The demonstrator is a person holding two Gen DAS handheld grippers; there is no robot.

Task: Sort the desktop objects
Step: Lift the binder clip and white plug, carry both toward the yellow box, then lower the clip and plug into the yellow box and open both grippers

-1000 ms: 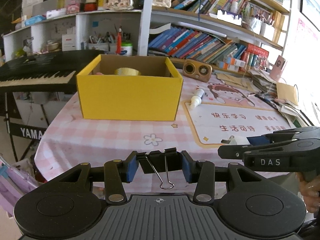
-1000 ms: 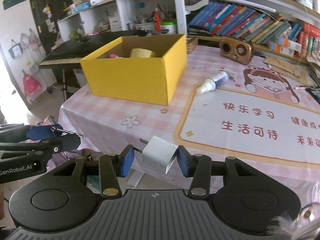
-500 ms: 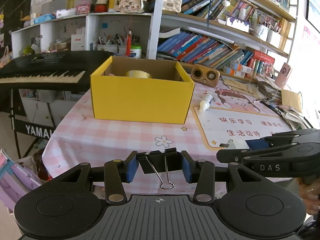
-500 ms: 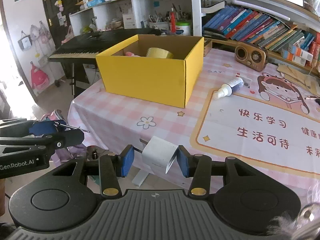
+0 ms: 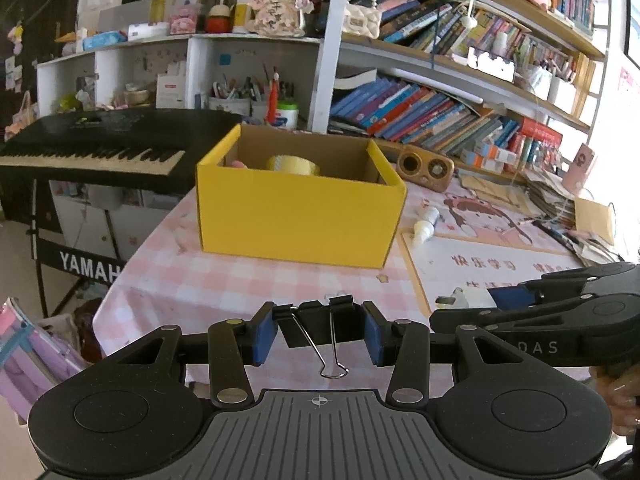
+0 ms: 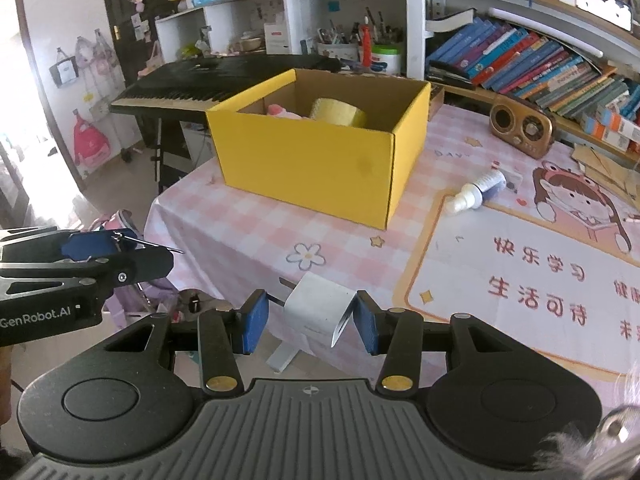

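My left gripper (image 5: 319, 330) is shut on a black binder clip (image 5: 318, 322), its wire handles hanging down, held near the table's front edge. My right gripper (image 6: 306, 317) is shut on a white plug adapter (image 6: 318, 306) with metal prongs pointing left. An open yellow cardboard box (image 5: 298, 210) stands on the pink checked tablecloth ahead; it also shows in the right wrist view (image 6: 320, 160). Inside lie a roll of yellow tape (image 6: 338, 112) and a pink object (image 6: 276, 110). The right gripper shows at the right of the left wrist view (image 5: 480, 300); the left gripper shows at the left of the right wrist view (image 6: 96, 246).
A small white bottle (image 6: 478, 192) lies right of the box on a printed desk mat (image 6: 520, 264). A brown retro speaker (image 6: 522, 126) stands behind. A black keyboard piano (image 5: 92, 152) is left of the table. Bookshelves (image 5: 440, 112) and paper piles line the back and right.
Both grippers have pulled back and risen from the table with their objects held; the box looks farther and more of the room shows.
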